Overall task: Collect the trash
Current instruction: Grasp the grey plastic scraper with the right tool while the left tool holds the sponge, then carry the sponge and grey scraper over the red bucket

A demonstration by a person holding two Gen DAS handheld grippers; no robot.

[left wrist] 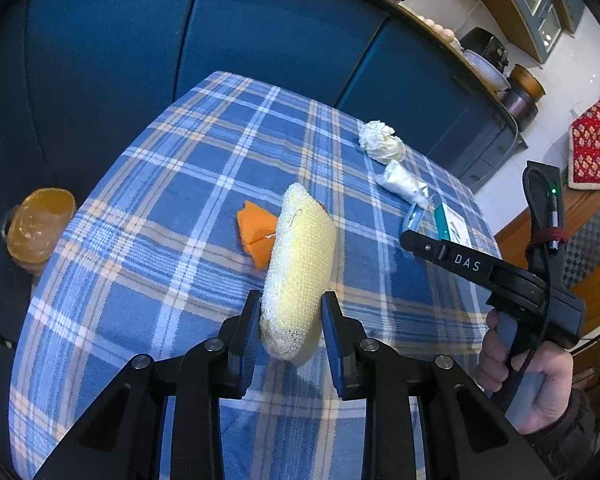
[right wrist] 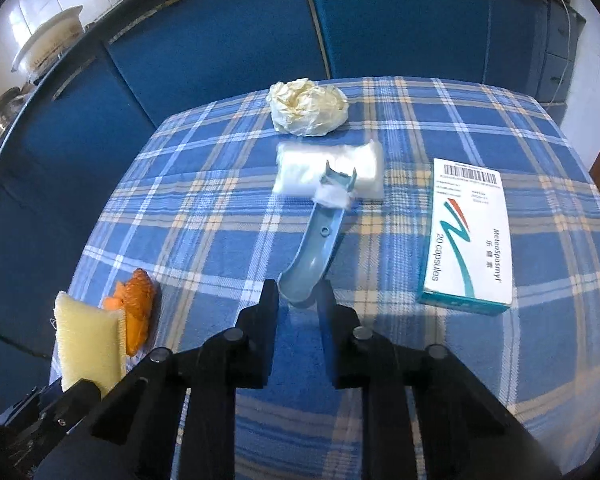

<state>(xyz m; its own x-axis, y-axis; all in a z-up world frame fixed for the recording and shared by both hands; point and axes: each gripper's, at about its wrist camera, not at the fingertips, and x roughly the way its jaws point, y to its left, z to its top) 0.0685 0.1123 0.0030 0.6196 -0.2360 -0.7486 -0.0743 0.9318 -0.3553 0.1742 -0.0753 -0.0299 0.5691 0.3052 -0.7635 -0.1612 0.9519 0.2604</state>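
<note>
My left gripper (left wrist: 292, 304) is shut on a yellow mesh sponge (left wrist: 300, 264), which it holds upright above the checked tablecloth (left wrist: 160, 200). An orange scrap (left wrist: 256, 236) lies just behind the sponge. In the right wrist view my right gripper (right wrist: 298, 296) is shut on the near end of a curved blue plastic piece (right wrist: 320, 232) that lies on the cloth. Beyond it lie a clear plastic bag (right wrist: 328, 168) and a crumpled paper ball (right wrist: 308, 108). A white and teal medicine box (right wrist: 468, 236) lies to the right. The sponge (right wrist: 88, 344) shows at lower left.
An orange tub (left wrist: 40, 224) with a plastic liner stands on the floor left of the table. Blue cabinets (left wrist: 260, 40) close off the far side. A hand (left wrist: 520, 376) holds the right gripper's handle at the table's right edge.
</note>
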